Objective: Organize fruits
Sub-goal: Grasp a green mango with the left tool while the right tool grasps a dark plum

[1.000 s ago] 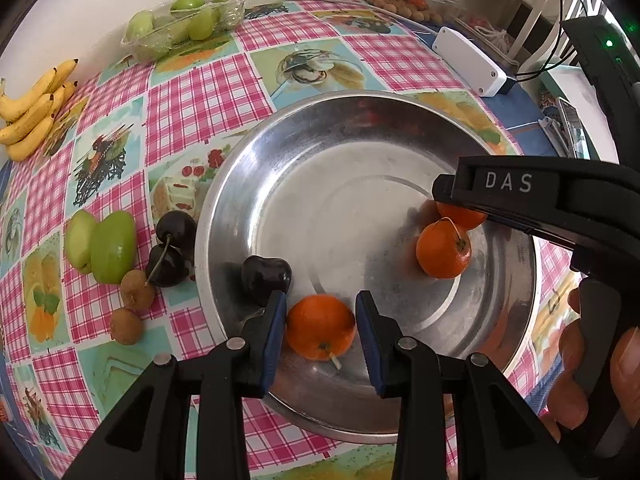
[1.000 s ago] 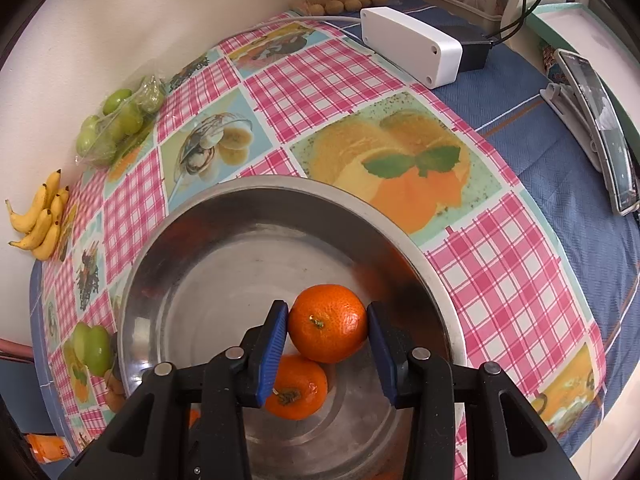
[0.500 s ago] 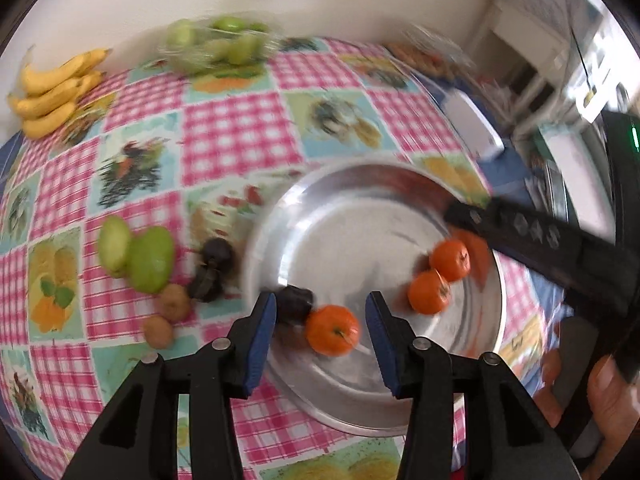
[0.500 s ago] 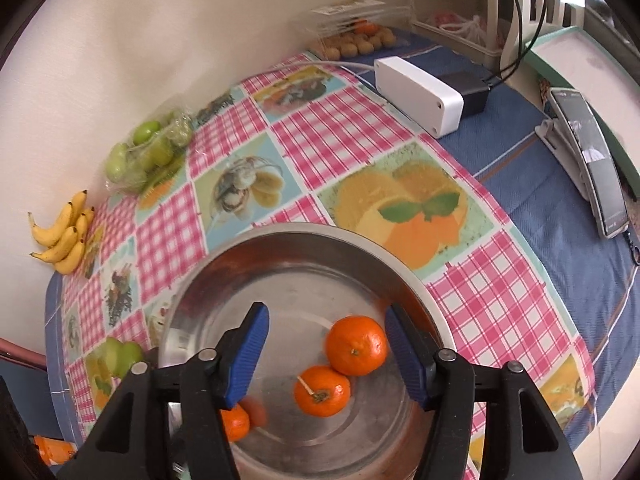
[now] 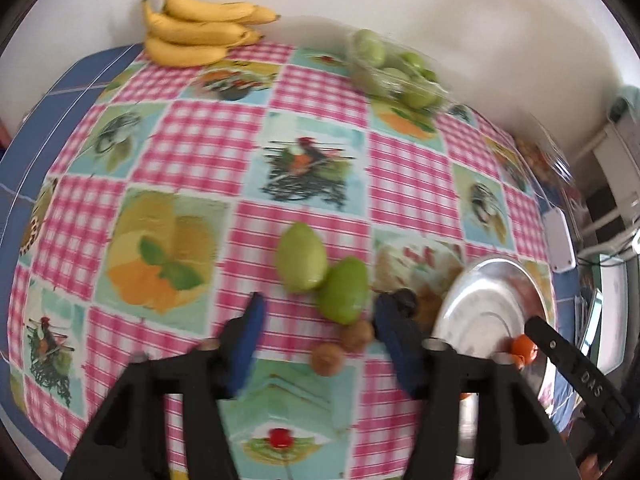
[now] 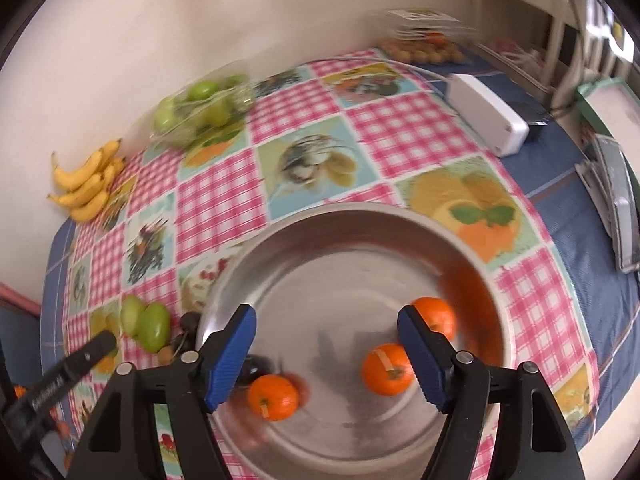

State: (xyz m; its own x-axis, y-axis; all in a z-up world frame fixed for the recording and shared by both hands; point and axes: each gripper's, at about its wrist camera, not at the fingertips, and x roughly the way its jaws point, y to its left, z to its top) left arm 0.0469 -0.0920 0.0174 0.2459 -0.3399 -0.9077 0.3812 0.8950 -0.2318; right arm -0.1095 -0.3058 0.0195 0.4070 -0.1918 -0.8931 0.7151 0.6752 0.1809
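The left gripper [image 5: 316, 332] is released and empty, its jaws opening above two small brown fruits [image 5: 327, 358], with two green fruits [image 5: 343, 290] just beyond. The right gripper [image 6: 326, 354] is also released, jaws opening over the steel bowl [image 6: 304, 224]; nothing is between them. In the bowl lie three oranges [image 6: 273, 397] and one dark fruit [image 6: 252, 368]. At the far table edge by the wall are bananas [image 5: 196, 30] and bagged green fruits [image 5: 394, 70]

Big bowl [image 6: 360, 240]: shiny steel, smooth. Tablecloth [image 5: 208, 148] on table looks glossy, wipe-clean. Green fruit bag [image 6: 200, 112]: clear crinkly plastic. Hand-held gripper pads [image 6: 230, 354]: blue, ribbed, matt.
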